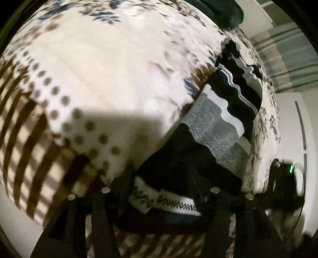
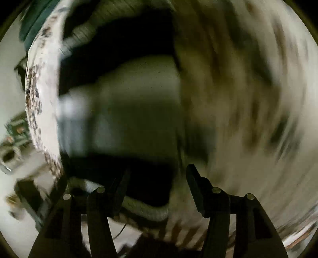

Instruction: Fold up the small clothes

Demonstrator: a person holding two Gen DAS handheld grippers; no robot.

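A small striped garment [image 1: 222,123] in black, grey and white bands lies on the patterned bedspread [image 1: 103,65], stretching from the lower middle to the upper right of the left wrist view. My left gripper [image 1: 161,190] is low over its near end, and its black and zigzag-patterned edge [image 1: 174,204] sits bunched between the fingers. In the blurred right wrist view the same garment [image 2: 127,111] fills the middle. My right gripper [image 2: 159,184] is open just above its near black band, holding nothing.
A dark green cushion [image 1: 224,12] lies at the far edge of the bed. The bed edge [image 1: 266,123] runs down the right, with white floor and a striped rug [image 1: 292,57] beyond. The right wrist view shows the bed edge [image 2: 39,103] at left.
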